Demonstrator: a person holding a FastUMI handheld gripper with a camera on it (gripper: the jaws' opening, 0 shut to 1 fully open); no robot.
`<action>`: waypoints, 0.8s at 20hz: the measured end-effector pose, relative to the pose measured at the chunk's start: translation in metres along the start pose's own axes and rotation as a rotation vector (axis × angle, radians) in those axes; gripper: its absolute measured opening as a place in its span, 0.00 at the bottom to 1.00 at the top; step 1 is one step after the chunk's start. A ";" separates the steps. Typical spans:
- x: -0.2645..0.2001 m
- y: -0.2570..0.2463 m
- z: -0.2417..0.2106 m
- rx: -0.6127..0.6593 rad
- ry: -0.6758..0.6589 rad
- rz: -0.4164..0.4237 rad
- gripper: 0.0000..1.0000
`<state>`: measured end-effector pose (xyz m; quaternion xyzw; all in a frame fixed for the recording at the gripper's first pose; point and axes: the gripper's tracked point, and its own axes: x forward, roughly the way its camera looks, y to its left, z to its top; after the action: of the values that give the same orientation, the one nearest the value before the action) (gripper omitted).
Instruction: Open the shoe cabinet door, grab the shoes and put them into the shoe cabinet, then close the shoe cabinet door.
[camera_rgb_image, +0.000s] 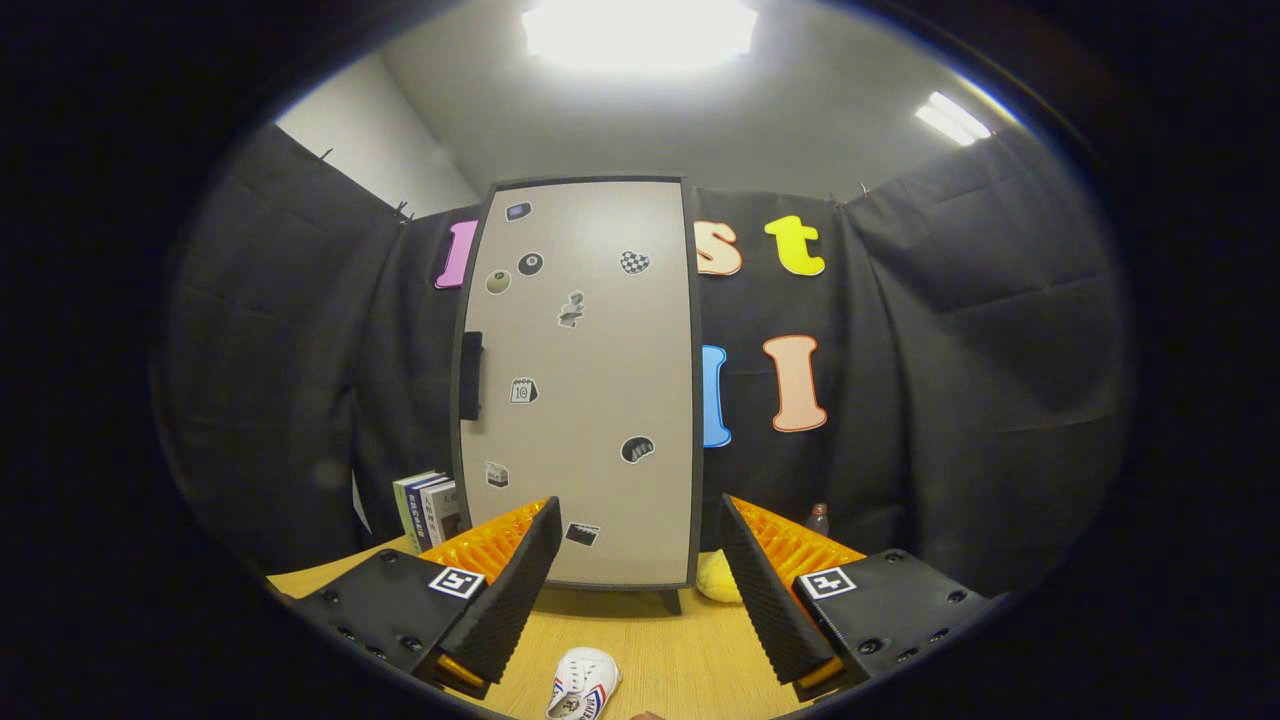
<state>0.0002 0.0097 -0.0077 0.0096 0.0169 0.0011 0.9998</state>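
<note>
The gripper (640, 560) has its fingers spread wide apart, holding nothing. Between them, close in, a small white shoe (583, 683) lies on the wooden worktop (670, 650). Beyond the fingers stands the shoe cabinet (585, 385), door closed, stickers on its front, dark handle (470, 375) on its left edge. Books (428, 508) stand left of it, a yellow object (718, 580) and a bottle (817, 520) to its right.

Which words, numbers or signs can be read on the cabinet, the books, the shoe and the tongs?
"10": on the calendar sticker on the shut cabinet door.
Book spines beside that door: print too small to read.
White shoe on the table: mark too blurred.
Tongs, open, holding nothing: square coded markers, no words.
</note>
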 end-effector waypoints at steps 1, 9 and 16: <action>0.003 0.003 0.002 0.001 -0.002 0.003 0.98; 0.059 0.060 0.042 0.015 -0.026 0.107 0.98; 0.141 0.141 0.060 0.038 -0.024 0.232 0.98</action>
<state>0.1424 0.1495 0.0507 0.0305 0.0038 0.1163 0.9927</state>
